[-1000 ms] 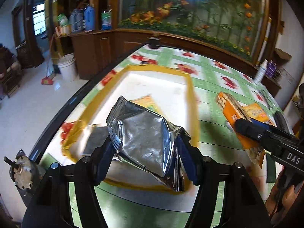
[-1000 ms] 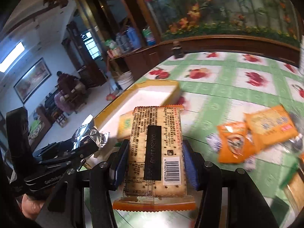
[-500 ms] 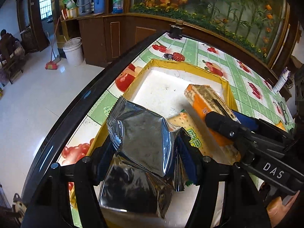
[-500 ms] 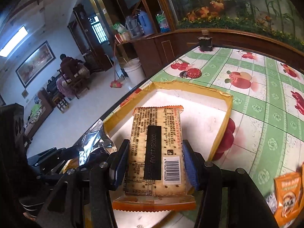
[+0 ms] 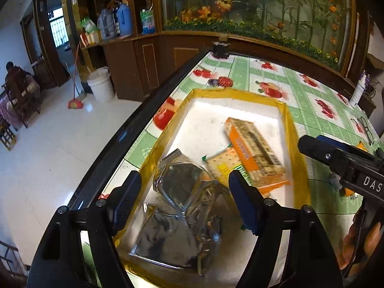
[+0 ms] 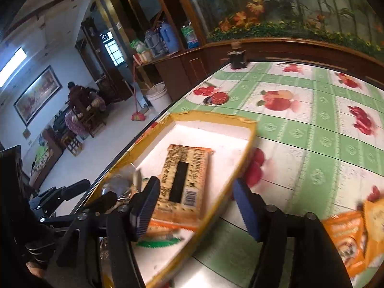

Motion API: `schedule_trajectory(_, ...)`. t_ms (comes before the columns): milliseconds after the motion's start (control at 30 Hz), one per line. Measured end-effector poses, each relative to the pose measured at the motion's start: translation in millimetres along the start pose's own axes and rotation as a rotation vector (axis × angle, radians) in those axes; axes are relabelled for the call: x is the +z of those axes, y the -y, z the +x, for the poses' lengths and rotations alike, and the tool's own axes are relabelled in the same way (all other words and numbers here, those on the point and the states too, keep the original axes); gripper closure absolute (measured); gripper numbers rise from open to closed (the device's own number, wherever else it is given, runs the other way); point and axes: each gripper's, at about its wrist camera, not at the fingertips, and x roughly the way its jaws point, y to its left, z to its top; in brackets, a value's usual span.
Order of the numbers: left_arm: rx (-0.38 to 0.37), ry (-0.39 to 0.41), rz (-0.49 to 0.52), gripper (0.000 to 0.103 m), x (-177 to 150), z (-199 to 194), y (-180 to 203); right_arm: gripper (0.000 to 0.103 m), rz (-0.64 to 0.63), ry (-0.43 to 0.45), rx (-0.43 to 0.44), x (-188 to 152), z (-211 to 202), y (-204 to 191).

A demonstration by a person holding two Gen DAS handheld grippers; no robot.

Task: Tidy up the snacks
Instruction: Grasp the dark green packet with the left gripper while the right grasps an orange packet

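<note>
Snacks are what we are sorting here, and the biggest piece in play is the shallow white tray with the yellow rim (image 5: pixel 291 129), set on the green-and-white fruit-print tablecloth (image 5: pixel 312 100) near the table's left edge. Inside it lie the crumpled silver foil snack bag (image 5: pixel 182 206) at the near end, the long orange-edged cracker pack (image 5: pixel 254 151) further in, its long axis running from near to far, and a smaller green-and-yellow biscuit packet (image 5: pixel 225 165) tucked between and partly beneath them.

Our left gripper (image 5: pixel 184 201) hangs straight over the foil bag, jaws opening, pads clear of the foil. Our right gripper (image 6: pixel 194 206) straddles the tray's right rim (image 6: pixel 240 158), jaws also opening, the cracker pack (image 6: pixel 187 180) just ahead of its left pad and untouched.

We judge the next pickup lies to the right: loose orange snack pouches (image 6: pixel 345 235) sit on the cloth outside the tray, near the right gripper and well apart from the left, so the right hand is nearer.

Only the right wrist view shows those pouches properly; the left wrist view shows the tray's full contents and the right gripper's arm (image 5: pixel 336 160) from the side.
</note>
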Motion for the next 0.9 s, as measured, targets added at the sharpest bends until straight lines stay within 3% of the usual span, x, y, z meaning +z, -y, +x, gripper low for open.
schedule_trajectory(133, -0.007, 0.050, 0.048, 0.019, -2.1, -21.5, 21.0, 0.025, 0.039, 0.049, -0.030, -13.1, -37.1, 18.8)
schedule_trajectory(267, -0.030, 0.068, 0.090, 0.019, -2.7, -34.2, 41.9, 0.020, 0.061, 0.086, -0.076, -28.8, -70.4, 36.9)
schedule_trajectory(567, -0.088, 0.068, 0.134, 0.019, -8.1, -42.2, 85.4, 0.020, 0.153, 0.129, -0.173, -71.7, -131.2, 92.7)
schedule_trajectory(900, -0.124, 0.063, 0.177, 0.019, -15.6, -46.9, 118.5, 0.019, 0.212, 0.153, -0.243, -95.7, -170.9, 130.1)
